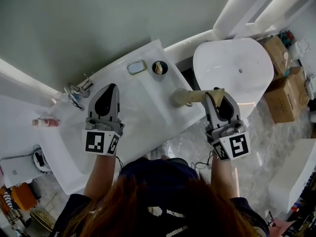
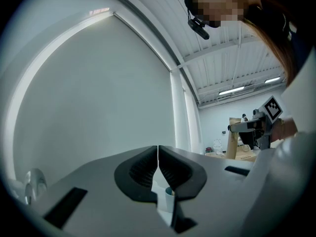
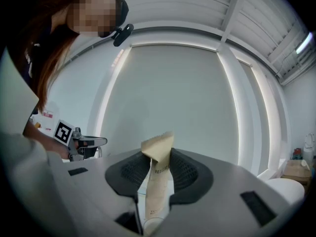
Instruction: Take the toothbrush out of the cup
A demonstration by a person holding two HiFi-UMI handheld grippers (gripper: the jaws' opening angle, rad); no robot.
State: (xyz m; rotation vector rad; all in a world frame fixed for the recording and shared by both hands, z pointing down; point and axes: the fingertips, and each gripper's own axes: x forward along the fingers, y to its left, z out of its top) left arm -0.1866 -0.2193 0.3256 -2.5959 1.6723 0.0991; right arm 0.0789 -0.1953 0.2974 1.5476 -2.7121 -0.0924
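Hair and dark sleeves of the person (image 1: pixel 158 201) are seen at the near edge of the head view, with both arms stretched forward over a white washstand (image 1: pixel 148 117). On the left, the left gripper (image 1: pixel 111 88) is held above the washstand with its jaws pressed together and nothing between them. On the right, the right gripper (image 1: pixel 218 95) is clamped on the toothbrush (image 1: pixel 197 96), which is wrapped in a tan paper sleeve. The ribbed pads are pressed against the sleeve near its upper end, and the rest hangs below the jaws. The toothbrush is held clear of the cup (image 1: pixel 159 68), above the right edge of the washstand and beside a white oval basin (image 1: pixel 247 58). The cup stands upright at the far edge of the washstand, with a pale item inside it. A small grey dish (image 1: pixel 137 67) lies just left of it. A chrome tap (image 1: pixel 75 94) is mounted at the far left, and a pink bottle (image 1: pixel 45 123) lies near it. Cardboard boxes (image 1: pixel 279 83) are stacked at the right.
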